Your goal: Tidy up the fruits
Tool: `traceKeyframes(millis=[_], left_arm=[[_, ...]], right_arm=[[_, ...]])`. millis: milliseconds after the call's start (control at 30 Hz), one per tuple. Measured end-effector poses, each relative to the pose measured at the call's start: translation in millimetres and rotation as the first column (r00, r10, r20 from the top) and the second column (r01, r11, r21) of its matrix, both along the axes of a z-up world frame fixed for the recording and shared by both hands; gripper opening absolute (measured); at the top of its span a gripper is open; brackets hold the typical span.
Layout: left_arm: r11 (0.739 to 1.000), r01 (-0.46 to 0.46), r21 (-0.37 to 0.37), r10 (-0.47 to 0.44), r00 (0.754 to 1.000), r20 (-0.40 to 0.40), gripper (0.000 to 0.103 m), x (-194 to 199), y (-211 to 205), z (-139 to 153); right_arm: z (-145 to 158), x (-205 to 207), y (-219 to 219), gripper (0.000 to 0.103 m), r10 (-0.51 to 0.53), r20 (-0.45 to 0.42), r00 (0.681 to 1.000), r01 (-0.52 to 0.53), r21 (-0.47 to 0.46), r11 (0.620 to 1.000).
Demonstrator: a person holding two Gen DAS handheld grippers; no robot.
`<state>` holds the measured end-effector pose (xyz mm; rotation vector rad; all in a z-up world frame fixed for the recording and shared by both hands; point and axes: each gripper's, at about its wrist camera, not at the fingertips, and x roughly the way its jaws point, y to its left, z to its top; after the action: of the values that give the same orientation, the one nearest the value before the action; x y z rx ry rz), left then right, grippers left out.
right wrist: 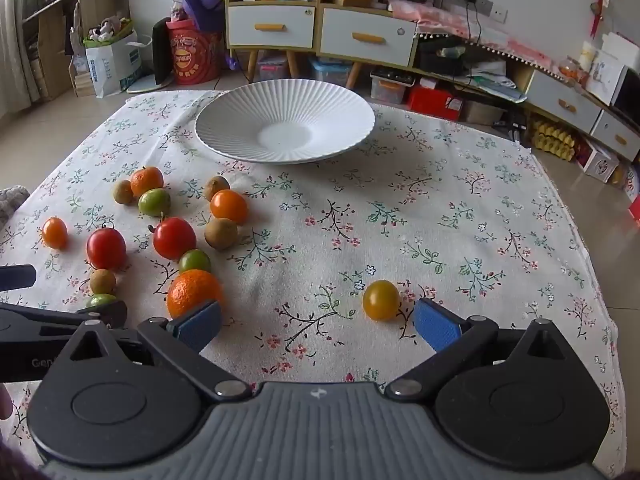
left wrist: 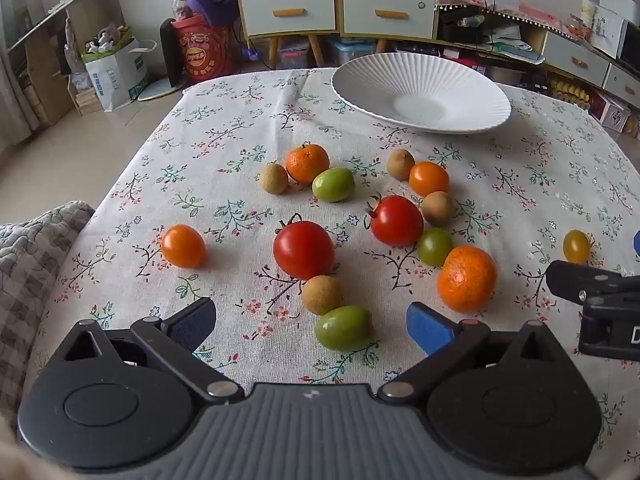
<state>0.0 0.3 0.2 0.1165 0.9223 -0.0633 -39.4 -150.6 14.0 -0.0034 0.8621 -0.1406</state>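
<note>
A: Showing left gripper (left wrist: pixel 312 326), black-framed with blue pads, spread wide above floral tablecloth (left wrist: pixel 224 128), nothing pinched. Between the pads: small green oval fruit (left wrist: pixel 343 328), touching tan round longan (left wrist: pixel 322 294) just beyond it.

B: Right gripper?

A: Right gripper (right wrist: pixel 318 326), same build, likewise spread and empty. Small yellow cherry tomato (right wrist: pixel 381 300) lying alone just ahead of right blue pad (right wrist: pixel 437 329); large orange mandarin (right wrist: pixel 192 291) partly hidden behind left blue pad (right wrist: pixel 198 326).

B: Farther out?

A: In left wrist view: big red tomato with stem (left wrist: pixel 303 249) touching the longan; orange cherry tomato (left wrist: pixel 183 246) apart on the left. Second red tomato (left wrist: pixel 396 221) beside dark green round tomato (left wrist: pixel 435 246) and second tan longan (left wrist: pixel 437 209). Behind these: second orange cherry tomato (left wrist: pixel 429 179) and third tan longan (left wrist: pixel 400 164). Far cluster: smaller orange mandarin (left wrist: pixel 307 163), fourth tan longan (left wrist: pixel 273 178), light green oval fruit (left wrist: pixel 333 184), packed together.

B: Destination dish?

A: White ribbed ceramic plate (right wrist: pixel 240 114) at far side of cloth, well apart from all fruit, holding none.
</note>
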Motion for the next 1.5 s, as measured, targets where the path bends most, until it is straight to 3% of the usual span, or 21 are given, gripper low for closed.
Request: traceKeyframes(millis=[367, 1500], left_arm=[[1.000, 0.003, 0.010, -0.003, 0.999, 0.032, 0.103, -2.0, 0.2, 3.7], [1.000, 0.004, 0.011, -0.004, 0.999, 0.033, 0.103, -2.6, 0.1, 3.5]], right_arm=[[-3.2, -0.1, 4.5, 0.102, 0.010, -0.007, 1.000, -0.010, -0.020, 1.000], [-4.6, -1.3, 7.5, 0.102, 0.021, -0.007, 1.000, -0.021, -0.026, 0.999]])
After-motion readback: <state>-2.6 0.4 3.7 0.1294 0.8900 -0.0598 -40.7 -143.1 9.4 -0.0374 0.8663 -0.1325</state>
